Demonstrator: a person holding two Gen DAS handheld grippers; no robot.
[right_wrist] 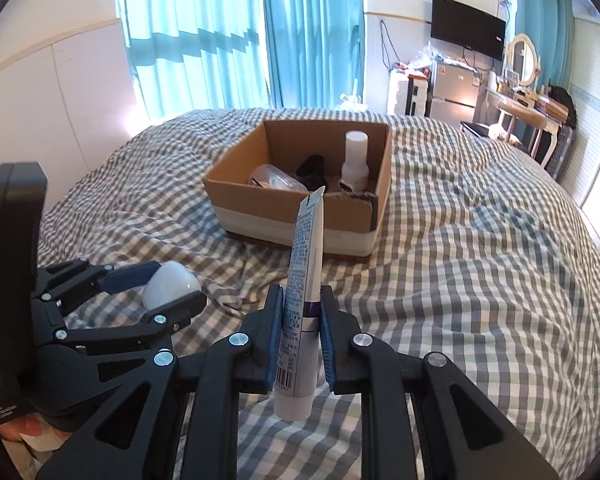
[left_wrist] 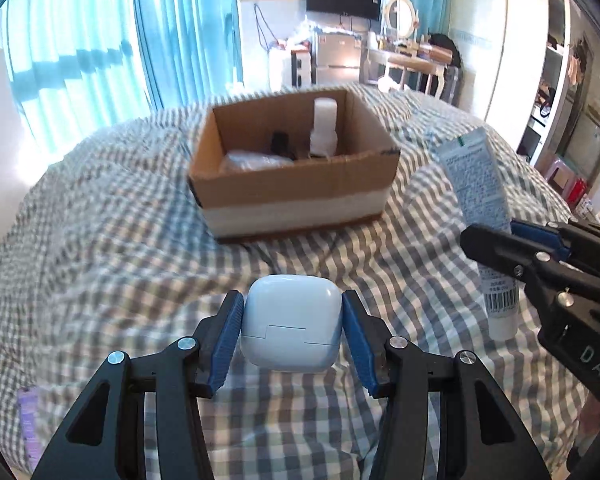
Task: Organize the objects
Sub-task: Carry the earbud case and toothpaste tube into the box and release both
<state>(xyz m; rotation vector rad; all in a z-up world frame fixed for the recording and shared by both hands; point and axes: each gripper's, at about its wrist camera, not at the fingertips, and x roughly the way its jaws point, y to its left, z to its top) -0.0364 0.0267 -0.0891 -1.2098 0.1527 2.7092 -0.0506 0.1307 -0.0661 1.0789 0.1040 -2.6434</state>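
My left gripper (left_wrist: 293, 320) is shut on a white earbud case (left_wrist: 291, 322), held above the checked bedspread; both show in the right wrist view, gripper (right_wrist: 168, 284) and case (right_wrist: 168, 283), at the left. My right gripper (right_wrist: 302, 316) is shut on a white cream tube (right_wrist: 305, 280), cap end down; the tube (left_wrist: 478, 184) and gripper (left_wrist: 496, 240) show at the right of the left wrist view. An open cardboard box (left_wrist: 296, 188) stands ahead on the bed, also in the right wrist view (right_wrist: 348, 216). It holds a white bottle (left_wrist: 324, 128), a black object (left_wrist: 280, 142) and a clear item (left_wrist: 248, 160).
The grey-and-white checked bedspread (left_wrist: 100, 240) covers the bed on all sides of the box. A purple item (left_wrist: 28, 420) lies at the bed's near left edge. Blue curtains (right_wrist: 236, 32), a fridge (right_wrist: 454, 92) and a dressing table (right_wrist: 520, 108) stand beyond the bed.
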